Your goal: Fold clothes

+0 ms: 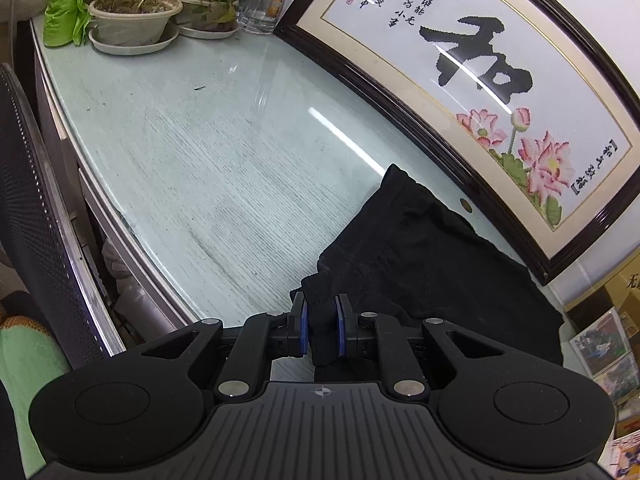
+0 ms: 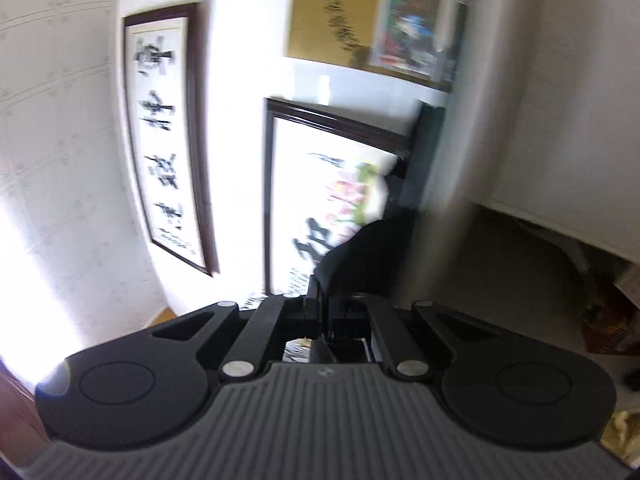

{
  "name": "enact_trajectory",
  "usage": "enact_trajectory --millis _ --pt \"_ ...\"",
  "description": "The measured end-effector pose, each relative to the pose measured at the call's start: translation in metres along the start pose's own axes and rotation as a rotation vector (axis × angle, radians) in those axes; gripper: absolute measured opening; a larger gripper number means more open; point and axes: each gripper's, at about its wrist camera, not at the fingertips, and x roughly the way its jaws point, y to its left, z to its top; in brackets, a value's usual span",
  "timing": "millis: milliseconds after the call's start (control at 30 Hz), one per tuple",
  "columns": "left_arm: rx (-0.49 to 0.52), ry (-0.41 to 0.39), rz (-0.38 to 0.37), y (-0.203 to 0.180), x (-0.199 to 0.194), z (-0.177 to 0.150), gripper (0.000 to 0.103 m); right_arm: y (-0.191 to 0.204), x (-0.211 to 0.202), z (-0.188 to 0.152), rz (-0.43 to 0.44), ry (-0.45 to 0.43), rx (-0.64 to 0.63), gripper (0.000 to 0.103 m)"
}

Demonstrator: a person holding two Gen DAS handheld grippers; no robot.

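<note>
On the framed embroidery (image 1: 460, 92) I read a big black 和 over pink lotuses. The black garment (image 1: 420, 256) lay crumpled on the glass table (image 1: 192, 152), my left gripper (image 1: 322, 330) pinching its edge. My right gripper (image 2: 322, 304) had clamped tight on black cloth.

Black garment (image 1: 420, 256), blue pads (image 1: 304, 326), pale green tabletop (image 1: 192, 152) ahead, pink lotus embroidery (image 1: 500, 92) in dark frame, bright green bag (image 1: 64, 12)
</note>
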Motion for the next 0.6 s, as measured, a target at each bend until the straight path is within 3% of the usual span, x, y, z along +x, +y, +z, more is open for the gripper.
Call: enact_trajectory --millis 267,600 --pt "-0.122 0.015 -0.020 -0.003 -0.006 0.004 0.013 0.074 0.053 0.045 0.044 -0.018 -0.071 0.003" --pt "-0.225 -0.041 -0.052 -0.035 -0.006 0.038 0.013 0.116 0.156 0.092 -0.052 -0.031 -0.174 0.003"
